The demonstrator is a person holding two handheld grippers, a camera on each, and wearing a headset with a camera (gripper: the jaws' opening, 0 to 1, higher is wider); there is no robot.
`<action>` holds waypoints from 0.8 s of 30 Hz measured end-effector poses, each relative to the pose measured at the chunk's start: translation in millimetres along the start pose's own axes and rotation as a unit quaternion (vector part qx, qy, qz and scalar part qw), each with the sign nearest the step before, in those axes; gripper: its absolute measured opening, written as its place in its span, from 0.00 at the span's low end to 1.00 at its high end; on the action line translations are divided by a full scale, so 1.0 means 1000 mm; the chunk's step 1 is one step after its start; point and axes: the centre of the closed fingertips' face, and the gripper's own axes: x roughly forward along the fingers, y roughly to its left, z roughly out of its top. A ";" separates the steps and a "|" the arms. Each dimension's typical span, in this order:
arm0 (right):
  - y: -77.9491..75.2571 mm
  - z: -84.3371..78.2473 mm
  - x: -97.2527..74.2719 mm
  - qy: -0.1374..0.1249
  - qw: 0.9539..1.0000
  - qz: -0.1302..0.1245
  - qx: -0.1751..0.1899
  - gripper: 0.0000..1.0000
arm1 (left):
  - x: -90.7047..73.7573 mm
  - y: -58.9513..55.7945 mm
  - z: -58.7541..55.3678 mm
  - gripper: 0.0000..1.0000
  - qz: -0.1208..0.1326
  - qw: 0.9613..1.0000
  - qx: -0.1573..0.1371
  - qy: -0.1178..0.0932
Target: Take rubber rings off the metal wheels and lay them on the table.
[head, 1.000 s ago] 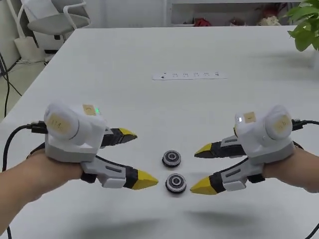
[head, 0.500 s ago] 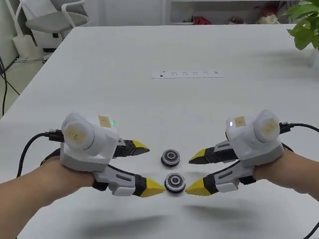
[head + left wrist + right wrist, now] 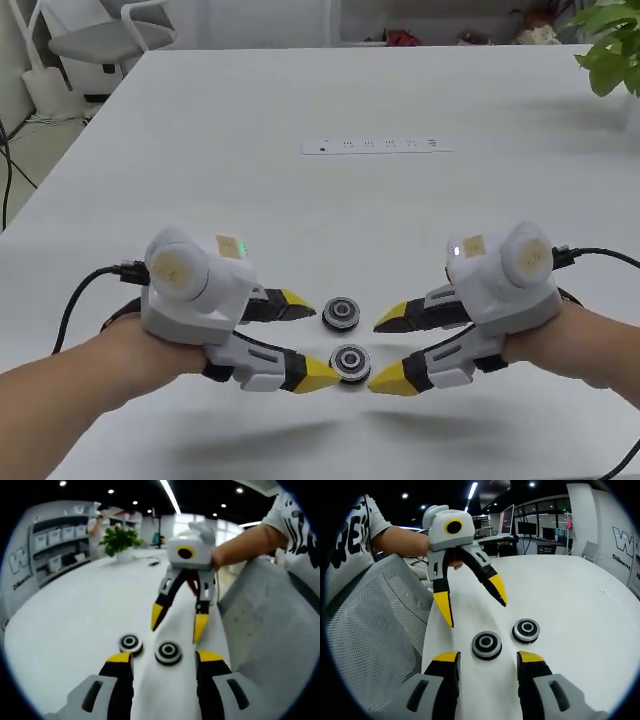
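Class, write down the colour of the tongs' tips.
Yellow tips; the head view shows them best.

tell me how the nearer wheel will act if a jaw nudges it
The nearer wheel lies flat on the table, so it would probably slide, not roll. It looks metal and compact, so likely stiff and heavy for its size.

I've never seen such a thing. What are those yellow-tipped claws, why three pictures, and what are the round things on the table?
No robot here: a person holds a two-jaw tool in each hand, the left gripper and the right gripper. One picture comes from a camera on the person's head; the two round ones from cameras riding on the grippers. On the white table lie two small metal wheels, the near wheel and the far wheel, each wearing a dark rubber ring. Both grippers are open, holding nothing, their tips flanking the wheels.
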 end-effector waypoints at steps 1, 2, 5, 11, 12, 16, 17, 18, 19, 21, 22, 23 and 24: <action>0.000 0.000 0.000 0.000 1.000 0.000 0.000 0.43 | 0.001 0.000 0.000 0.49 -0.001 1.000 0.001 0.001; 0.000 -0.001 0.000 0.000 1.000 0.001 0.000 0.43 | 0.002 -0.001 -0.001 0.48 -0.003 1.000 0.000 0.002; 0.000 -0.001 0.000 0.000 1.000 0.000 0.002 0.43 | 0.006 -0.003 -0.002 0.45 -0.007 1.000 0.001 0.005; -0.001 -0.002 0.000 -0.002 1.000 -0.001 0.006 0.43 | 0.014 -0.007 -0.002 0.39 -0.016 1.000 0.010 0.012; -0.001 -0.002 0.000 -0.003 1.000 -0.001 0.006 0.43 | 0.015 -0.007 -0.002 0.39 -0.017 1.000 0.011 0.013; -0.001 -0.003 0.000 -0.003 1.000 0.000 0.008 0.42 | 0.021 -0.011 -0.003 0.36 -0.024 0.999 0.021 0.022; -0.001 -0.003 0.000 -0.002 1.000 0.000 0.008 0.42 | 0.023 -0.012 -0.004 0.35 -0.026 0.999 0.024 0.025; 0.000 -0.004 0.000 -0.002 1.000 0.000 0.008 0.42 | 0.024 -0.013 -0.004 0.34 -0.027 0.999 0.026 0.026; 0.000 -0.004 0.000 0.000 1.000 0.001 0.007 0.42 | 0.025 -0.013 -0.005 0.32 -0.028 0.999 0.028 0.028; 0.001 -0.005 0.000 0.001 1.000 0.002 0.006 0.42 | 0.028 -0.014 -0.006 0.30 -0.028 0.999 0.031 0.032; 0.001 -0.005 0.000 0.001 1.000 0.002 0.007 0.42 | 0.028 -0.014 -0.006 0.29 -0.028 0.999 0.032 0.033; 0.001 -0.006 0.000 0.001 1.000 0.002 0.007 0.42 | 0.029 -0.014 -0.006 0.28 -0.029 0.999 0.032 0.033; 0.001 -0.006 0.000 0.002 1.000 0.002 0.007 0.42 | 0.030 -0.013 -0.006 0.27 -0.028 0.999 0.031 0.033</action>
